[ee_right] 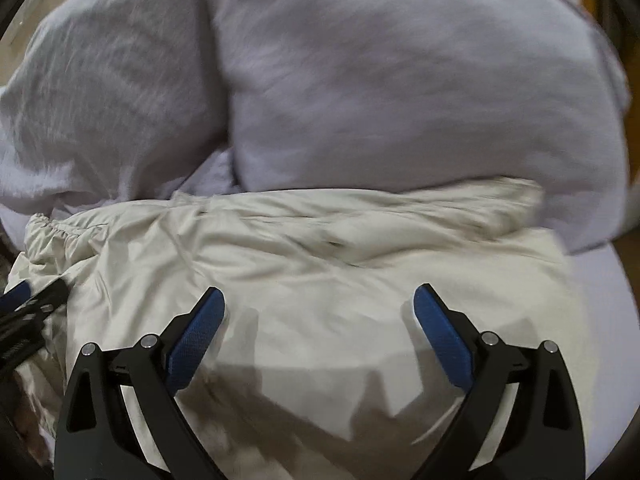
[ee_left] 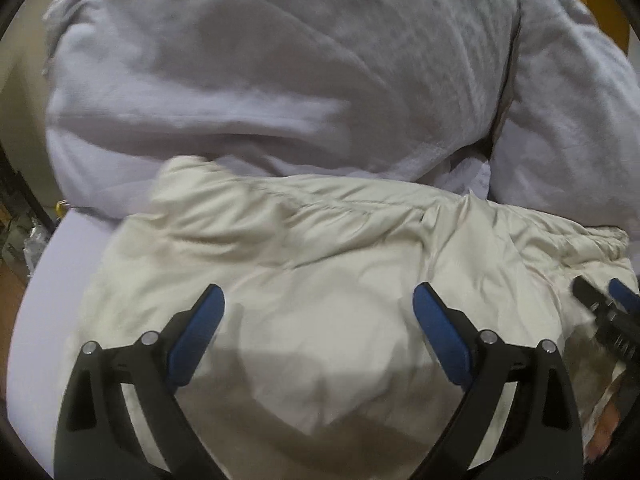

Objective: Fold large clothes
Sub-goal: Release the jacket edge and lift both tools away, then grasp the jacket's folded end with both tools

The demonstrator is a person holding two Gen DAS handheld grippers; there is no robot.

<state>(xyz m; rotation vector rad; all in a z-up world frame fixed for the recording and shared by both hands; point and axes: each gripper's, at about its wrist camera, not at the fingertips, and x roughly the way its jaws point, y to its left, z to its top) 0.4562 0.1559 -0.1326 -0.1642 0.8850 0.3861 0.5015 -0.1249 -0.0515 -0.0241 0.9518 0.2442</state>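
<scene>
A cream, shiny, puffy garment [ee_left: 320,260] lies crumpled on a pale lavender surface [ee_left: 60,280]; it also shows in the right wrist view [ee_right: 320,256]. Its elastic hem [ee_right: 52,228] bunches at the left there. My left gripper [ee_left: 319,300] is open and empty, hovering over the cream garment. My right gripper [ee_right: 319,300] is open and empty over the same garment. The right gripper's tips show at the right edge of the left wrist view [ee_left: 604,300]. The left gripper's tips show at the left edge of the right wrist view [ee_right: 28,300].
A bulky lavender-grey quilt or heavy garment [ee_left: 280,80] is heaped behind the cream one, and shows in the right wrist view [ee_right: 400,80]. Dark clutter [ee_left: 24,220] sits beyond the left edge of the surface. A wooden edge [ee_left: 604,4] shows at far right.
</scene>
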